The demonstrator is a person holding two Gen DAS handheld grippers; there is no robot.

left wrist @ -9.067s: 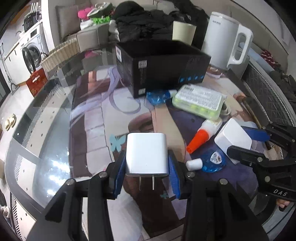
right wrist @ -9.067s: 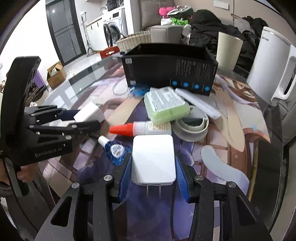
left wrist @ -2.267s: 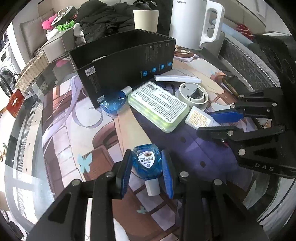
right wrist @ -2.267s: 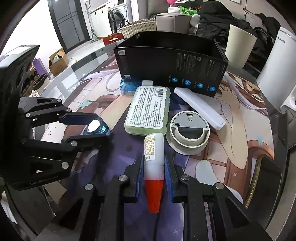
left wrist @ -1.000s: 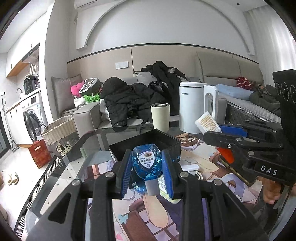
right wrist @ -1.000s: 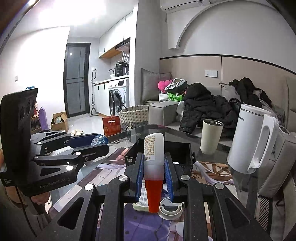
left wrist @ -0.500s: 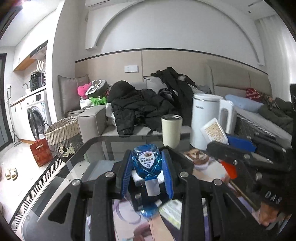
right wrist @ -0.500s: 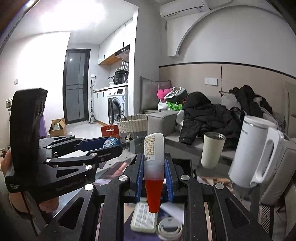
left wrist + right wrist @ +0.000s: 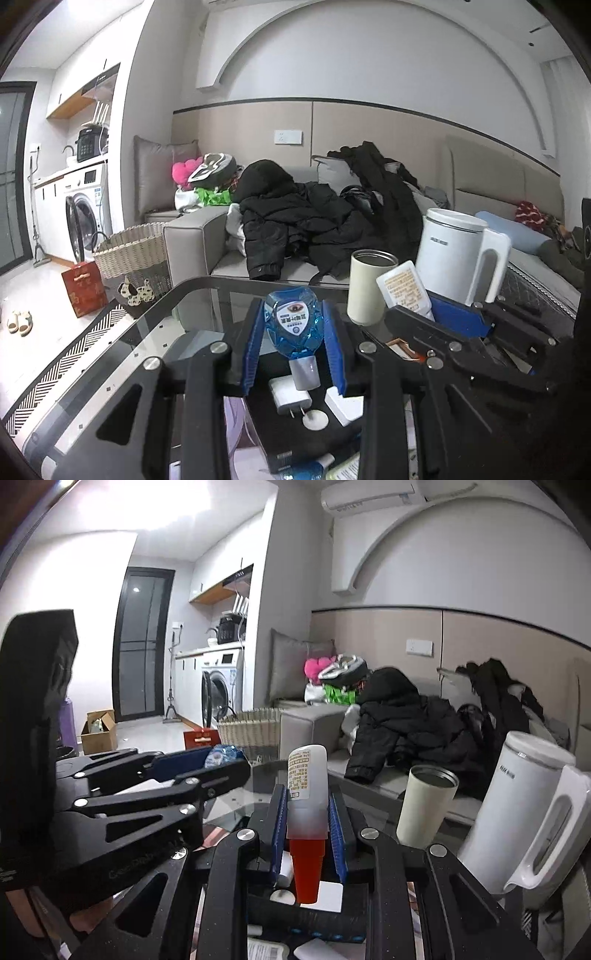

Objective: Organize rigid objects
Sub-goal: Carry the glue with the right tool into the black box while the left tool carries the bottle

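Above the black box [image 9: 291,439], which already holds white chargers [image 9: 290,398], the left gripper [image 9: 293,354] is clamped on a blue bottle [image 9: 294,325], cap down. To its right, the right gripper [image 9: 308,834] grasps a glue bottle [image 9: 306,786], red cap down. The risk: with both crowding the one opening, a release off-centre could bounce a bottle onto the glass surface [image 9: 122,354].

Blue eye-drop bottle [image 9: 294,323] and white glue bottle [image 9: 306,812] (red cap down) held above black box [image 9: 314,439].
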